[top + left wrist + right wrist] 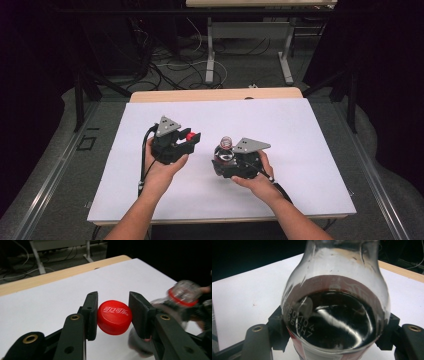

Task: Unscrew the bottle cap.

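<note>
Left gripper (113, 315) clamps the red cap (114, 317); at its 3 o'clock, right gripper (334, 337) clamps the uncapped bottle (334, 310).

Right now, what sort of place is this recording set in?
Probably a lab or recording studio: a white-topped wooden table ringed by black curtains, with loose cables across the grey floor behind it.
</note>
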A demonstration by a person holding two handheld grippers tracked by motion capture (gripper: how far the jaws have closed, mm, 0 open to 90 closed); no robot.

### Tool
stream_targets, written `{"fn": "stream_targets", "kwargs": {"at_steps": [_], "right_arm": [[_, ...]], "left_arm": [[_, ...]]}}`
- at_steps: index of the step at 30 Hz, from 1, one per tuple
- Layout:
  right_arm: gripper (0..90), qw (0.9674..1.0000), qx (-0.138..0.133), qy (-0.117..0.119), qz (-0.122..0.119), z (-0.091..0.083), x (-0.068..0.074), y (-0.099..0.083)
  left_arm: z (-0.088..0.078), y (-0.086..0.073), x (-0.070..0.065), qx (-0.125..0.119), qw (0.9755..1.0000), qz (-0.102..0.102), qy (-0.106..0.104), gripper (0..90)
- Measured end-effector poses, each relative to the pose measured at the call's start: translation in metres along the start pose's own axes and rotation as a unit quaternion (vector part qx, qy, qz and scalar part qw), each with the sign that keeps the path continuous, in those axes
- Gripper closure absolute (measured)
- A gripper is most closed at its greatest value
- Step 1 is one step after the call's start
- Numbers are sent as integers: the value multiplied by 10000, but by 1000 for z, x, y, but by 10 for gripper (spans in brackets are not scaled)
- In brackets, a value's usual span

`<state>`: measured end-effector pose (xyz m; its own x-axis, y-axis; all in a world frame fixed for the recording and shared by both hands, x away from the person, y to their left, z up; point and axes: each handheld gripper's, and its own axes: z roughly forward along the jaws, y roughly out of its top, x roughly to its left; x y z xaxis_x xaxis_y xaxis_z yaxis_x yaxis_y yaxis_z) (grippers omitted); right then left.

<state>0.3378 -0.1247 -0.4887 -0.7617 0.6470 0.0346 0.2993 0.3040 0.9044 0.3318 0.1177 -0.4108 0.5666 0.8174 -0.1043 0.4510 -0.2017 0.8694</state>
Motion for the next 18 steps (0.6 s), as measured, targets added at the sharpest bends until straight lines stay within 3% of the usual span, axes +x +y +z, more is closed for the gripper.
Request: {"fn": "stream_targets", "kwargs": {"at_steps": [7, 11, 18], "right_arm": [[295, 9999, -19, -115, 0, 0, -5, -1], [296, 9997, -19, -220, 34, 2, -8, -1], [295, 9988, -53, -484, 92, 9, -22, 2]], "left_arm": [[8, -21, 21, 88, 9998, -190, 68, 612], [9, -32, 27, 104, 9996, -213, 141, 612], [7, -43, 33, 65, 9997, -214, 92, 612]]}}
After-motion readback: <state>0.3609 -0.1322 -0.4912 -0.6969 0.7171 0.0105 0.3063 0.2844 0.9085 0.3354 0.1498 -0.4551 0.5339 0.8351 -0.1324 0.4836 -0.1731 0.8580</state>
